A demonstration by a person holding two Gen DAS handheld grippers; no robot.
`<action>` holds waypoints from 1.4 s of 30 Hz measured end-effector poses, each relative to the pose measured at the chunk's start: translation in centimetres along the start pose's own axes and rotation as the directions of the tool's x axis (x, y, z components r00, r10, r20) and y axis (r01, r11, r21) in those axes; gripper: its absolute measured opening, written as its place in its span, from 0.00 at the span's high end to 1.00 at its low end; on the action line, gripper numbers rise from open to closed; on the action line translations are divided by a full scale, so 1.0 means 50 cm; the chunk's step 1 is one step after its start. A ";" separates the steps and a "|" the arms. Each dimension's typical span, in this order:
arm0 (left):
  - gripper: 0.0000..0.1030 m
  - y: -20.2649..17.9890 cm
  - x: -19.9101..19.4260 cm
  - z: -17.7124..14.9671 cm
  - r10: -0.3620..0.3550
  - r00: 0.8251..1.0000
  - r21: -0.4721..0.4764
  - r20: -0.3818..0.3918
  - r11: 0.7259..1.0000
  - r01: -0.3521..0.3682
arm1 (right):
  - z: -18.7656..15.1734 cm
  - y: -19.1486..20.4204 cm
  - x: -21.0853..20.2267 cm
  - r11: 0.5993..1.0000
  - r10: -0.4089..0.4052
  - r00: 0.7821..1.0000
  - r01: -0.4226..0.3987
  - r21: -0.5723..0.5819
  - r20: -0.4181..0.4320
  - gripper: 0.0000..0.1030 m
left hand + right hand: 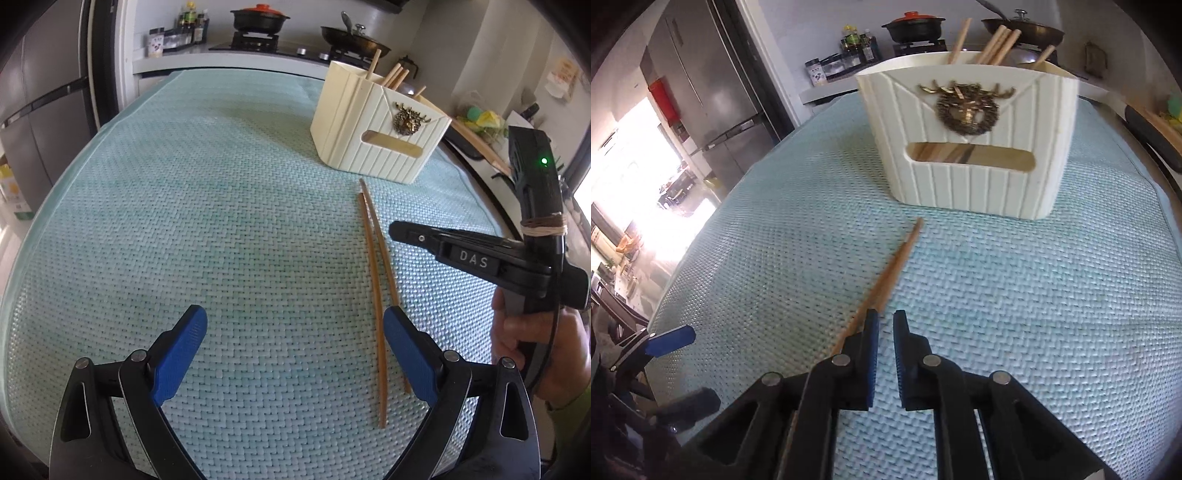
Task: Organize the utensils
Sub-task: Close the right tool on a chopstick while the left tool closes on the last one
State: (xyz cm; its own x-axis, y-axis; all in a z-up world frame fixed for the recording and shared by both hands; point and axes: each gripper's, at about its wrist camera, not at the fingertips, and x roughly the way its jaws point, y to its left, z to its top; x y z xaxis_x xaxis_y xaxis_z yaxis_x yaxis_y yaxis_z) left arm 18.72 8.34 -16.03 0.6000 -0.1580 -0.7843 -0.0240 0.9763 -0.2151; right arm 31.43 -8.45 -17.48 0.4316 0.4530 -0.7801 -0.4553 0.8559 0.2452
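blue pads on the left gripper stand wide apart with nothing between them, hovering tilted down over the woven green mat. 2 chopsticks lie loose on the mat just inside its right finger, running away from the camera toward the holder, their far tips close together and short of the holder's base. the near end of 1 passes behind the right pad.

left of the chopsticks the mat is bare and wide, all the way to its left hem and its far hem at the counter. the cream utensil holder stands near the mat's far right corner, with several chopsticks upright inside it. past the mat's right hem, other clutter sits close by.

the right gripper, gripped by a hand at the right edge of the left view, points down across the mat toward the chopsticks. its pads are almost together, a thin gap left, and the right wrist view shows nothing pinched in that gap; the chopsticks run up from behind its left finger. the holder faces it squarely beyond, open mat on both sides.
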 end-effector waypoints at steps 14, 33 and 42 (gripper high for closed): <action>0.06 -0.003 0.025 -0.002 0.000 0.999 0.011 -0.034 1.000 0.001 | -0.058 -0.057 -0.016 0.988 -0.153 0.986 0.151 -0.035 -0.066 0.93; 0.24 -0.121 0.208 0.145 0.011 0.990 0.219 -0.138 0.976 0.019 | 0.013 -0.066 0.018 0.973 -0.162 0.985 0.149 -0.177 -0.060 0.70; 0.82 -0.166 0.225 0.159 0.015 0.992 0.311 -0.124 0.950 0.024 | 0.066 -0.080 0.044 0.984 -0.083 0.994 0.071 -0.166 -0.065 0.94</action>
State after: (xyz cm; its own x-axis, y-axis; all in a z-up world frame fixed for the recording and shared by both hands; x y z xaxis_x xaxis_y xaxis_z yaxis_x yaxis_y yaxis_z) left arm 32.03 -0.37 -18.46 0.4958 -0.1601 -0.8535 0.2401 0.9698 -0.0424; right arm 36.79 -10.07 -18.25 0.4165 0.3631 -0.8335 -0.5463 0.8328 0.0899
